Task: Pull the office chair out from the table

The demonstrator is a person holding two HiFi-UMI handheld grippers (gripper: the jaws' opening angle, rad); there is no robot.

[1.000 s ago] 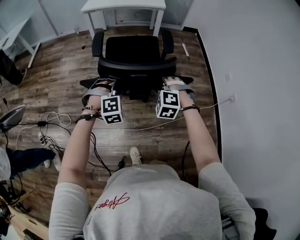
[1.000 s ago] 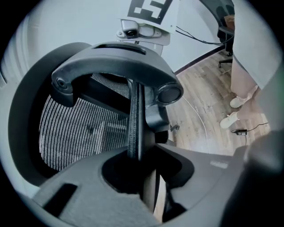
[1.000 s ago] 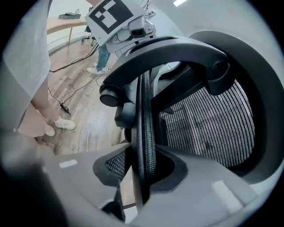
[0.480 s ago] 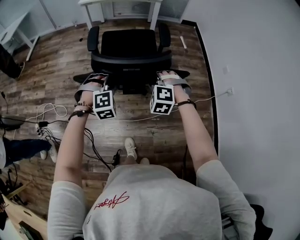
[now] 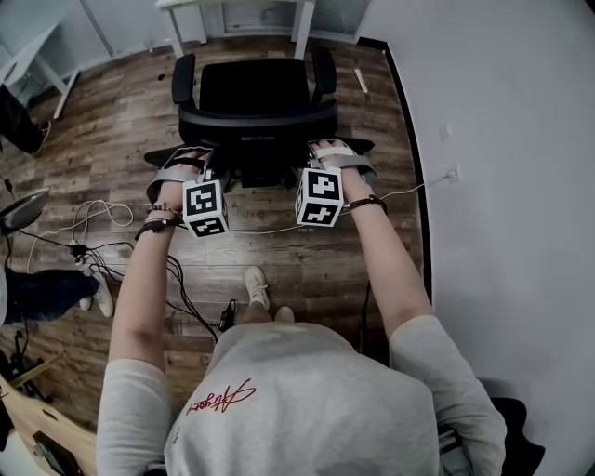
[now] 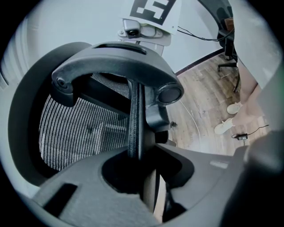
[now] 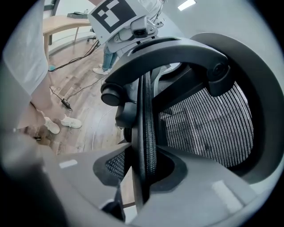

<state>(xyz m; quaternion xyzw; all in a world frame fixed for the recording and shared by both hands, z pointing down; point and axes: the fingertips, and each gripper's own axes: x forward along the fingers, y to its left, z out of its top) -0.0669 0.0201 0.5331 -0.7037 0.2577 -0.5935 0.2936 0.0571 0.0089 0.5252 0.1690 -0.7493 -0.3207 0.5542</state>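
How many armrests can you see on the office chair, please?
2: left armrest and right armrest, flanking the seat in the head view; none looks hidden.

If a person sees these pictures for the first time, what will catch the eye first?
The black office chair stands on the wooden floor, close to the white table at the top of the head view. The left claw and the right claw are each closed on the mesh edge of its backrest. Loose cables lie at the left.
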